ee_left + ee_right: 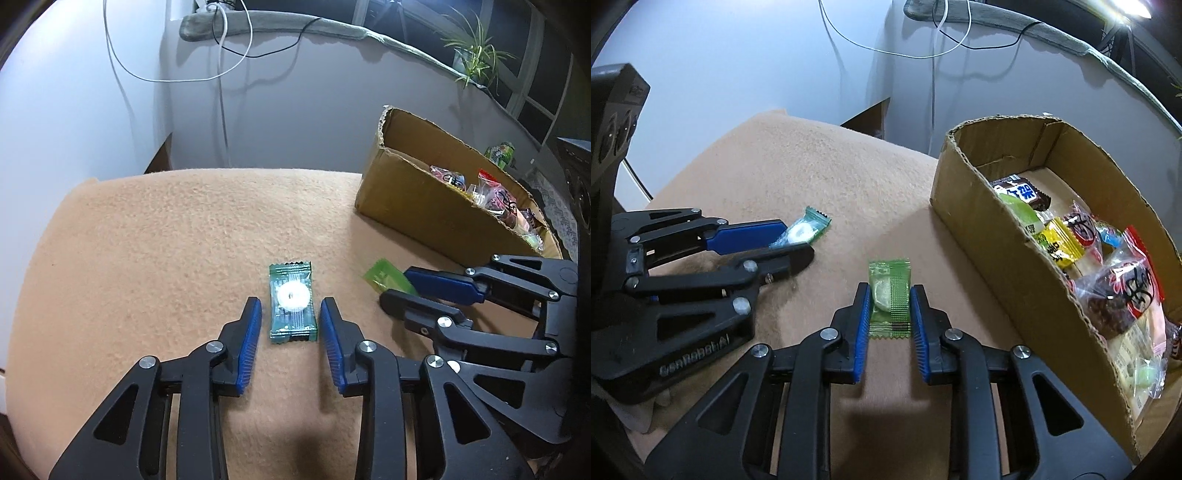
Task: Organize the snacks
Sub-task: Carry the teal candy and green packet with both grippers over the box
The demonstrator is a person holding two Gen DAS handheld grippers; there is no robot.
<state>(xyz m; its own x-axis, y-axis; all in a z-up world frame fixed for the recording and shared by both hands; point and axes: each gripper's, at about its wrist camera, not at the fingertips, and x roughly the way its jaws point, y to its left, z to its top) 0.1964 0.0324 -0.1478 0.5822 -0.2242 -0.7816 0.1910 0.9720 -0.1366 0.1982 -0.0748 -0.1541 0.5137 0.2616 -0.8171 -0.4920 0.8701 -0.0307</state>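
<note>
**Desk**, covered with a tan fleece cloth, fills the lower part of both views; a pale wall with hanging cables stands behind it.

**Cardboard box**, open-topped with torn rims, stands on the right side of the desk. It holds a heap of wrapped snacks: a brown bar at the far end, a yellow packet toward the middle, and clear bags with red and black print nearer the camera.

**Left tool**, with black linkage arms and blue ribbed pads, points down at the middle of the desk. It is clenched on the teal candy, one pad along each long side of the wrapper; the right wrist view shows the wrapper pinched between the two fingers.

**Right tool**, of the same build, sits just to the right of the left one, between it and the box. It is clenched on the green candy, both pads pressed against the wrapper's long edges.

**Teal candy**: a clear teal wrapper with a white ring-shaped sweet inside, low against the cloth, well apart from the box.

**Green candy**: a light green wrapper with a pale sweet inside, near the box's long wall but outside it.
</note>
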